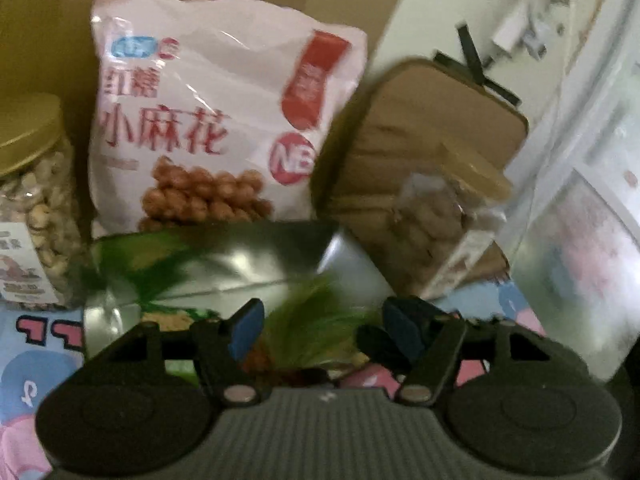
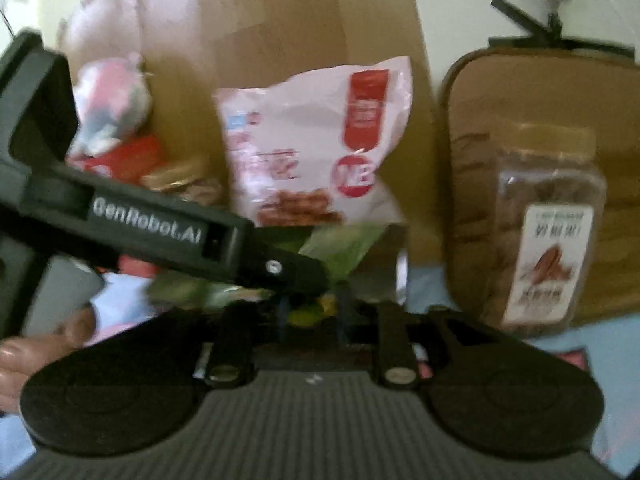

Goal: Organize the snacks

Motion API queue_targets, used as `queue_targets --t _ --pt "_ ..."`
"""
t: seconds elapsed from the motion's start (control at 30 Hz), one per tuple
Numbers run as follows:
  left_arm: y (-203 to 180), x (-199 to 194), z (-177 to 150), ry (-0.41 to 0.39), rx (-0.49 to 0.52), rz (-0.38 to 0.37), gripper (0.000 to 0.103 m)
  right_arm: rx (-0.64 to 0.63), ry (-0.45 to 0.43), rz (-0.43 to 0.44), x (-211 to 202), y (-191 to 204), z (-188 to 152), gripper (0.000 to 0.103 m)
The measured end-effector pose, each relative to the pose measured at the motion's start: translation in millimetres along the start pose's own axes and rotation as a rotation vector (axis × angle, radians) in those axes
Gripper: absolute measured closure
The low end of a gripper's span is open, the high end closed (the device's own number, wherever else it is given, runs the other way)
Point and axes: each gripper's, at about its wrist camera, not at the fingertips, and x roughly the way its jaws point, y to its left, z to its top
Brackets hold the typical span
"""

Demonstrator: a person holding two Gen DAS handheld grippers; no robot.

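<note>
A green and silver snack bag (image 1: pixel 224 264) stands tilted in front of a white bag of brown twists (image 1: pixel 224 120). My left gripper (image 1: pixel 322 328) has its blue pads on either side of the green bag's lower part and looks shut on it. In the right wrist view the left gripper (image 2: pixel 308 280) reaches in from the left, one finger lying across the green bag (image 2: pixel 340 248). My right gripper (image 2: pixel 311 314) sits just below that bag. Its fingers are blurred with a bag corner between them, so its grip is unclear. The white bag (image 2: pixel 316 140) leans on cardboard.
A gold-lidded nut jar (image 1: pixel 36 208) stands left. A clear jar of brown snacks (image 2: pixel 548 232) rests against a tan padded case (image 2: pixel 520 100) on the right. Clear plastic drawers (image 1: pixel 580 220) fill the far right. A knotted plastic bag (image 2: pixel 108 100) and a hand (image 2: pixel 36 352) are at left.
</note>
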Motion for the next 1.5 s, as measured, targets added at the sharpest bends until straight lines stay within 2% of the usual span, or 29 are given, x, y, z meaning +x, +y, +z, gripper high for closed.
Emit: queue_targets --t 0.07,0.13,0.23,0.33,0.5,0.6,0.8,0.9,1.0,1.1,1.17,1.27,1.4,1.47,1.5 --pt "2.5 -8.0 -0.6 -0.018 0.004 -0.010 0.037 0.012 -0.018 -0.027 -5.0 -3.4 -1.8 0.060" --pt "3.7 -22.0 -5.5 -0.041 0.019 -0.006 0.037 0.056 -0.044 -0.019 -18.8 -9.6 -5.9 0.060" --pt "11.8 -54.2 -25.9 -0.080 0.024 -0.055 0.037 0.132 -0.052 0.030 -44.5 -16.0 -16.6 0.060" --pt "27.4 -81.8 -53.6 -0.105 0.009 -0.053 0.036 0.226 0.011 0.146 -62.9 -16.9 -37.7 0.060" --pt "62.5 -110.9 -101.8 -0.071 -0.080 0.037 0.036 0.293 0.107 0.191 -85.9 -12.8 -85.2 0.059" --pt "75.5 -125.4 -125.4 -0.064 -0.114 0.066 0.036 0.277 0.143 0.186 -102.2 -7.6 -104.3 0.059" --pt "78.4 -129.1 -153.0 -0.026 -0.122 0.056 0.036 0.199 0.157 0.176 -122.8 10.5 -111.0 0.059" --pt "74.0 -132.5 -158.8 -0.025 -0.099 0.047 0.036 0.172 0.182 0.244 -130.4 19.7 -106.8 0.059" --pt "75.6 -140.1 -154.1 -0.048 -0.103 0.055 0.036 0.144 0.135 0.234 -135.6 24.0 -93.6 0.059" --pt "80.5 -140.3 -146.0 -0.053 -0.124 0.064 0.036 0.138 0.094 0.211 -128.0 21.9 -73.8 0.060" --pt "84.1 -136.9 -142.8 -0.047 -0.144 0.063 0.036 0.082 0.106 0.197 -112.3 27.2 -63.9 0.060" --pt "90.7 -127.2 -136.3 -0.043 -0.161 0.069 0.036 -0.009 0.182 0.230 -75.8 40.1 -54.6 0.060" --pt "102.4 -105.9 -119.7 -0.023 -0.182 0.087 0.036 -0.147 0.321 0.222 -21.6 61.3 -52.6 0.061" --pt "105.4 -93.6 -110.5 -0.013 -0.183 0.104 0.036 -0.214 0.358 0.192 -5.6 66.2 -55.2 0.079" --pt "105.3 -88.1 -106.4 -0.009 -0.175 0.111 0.036 -0.245 0.357 0.191 -5.1 66.9 -54.5 0.080"
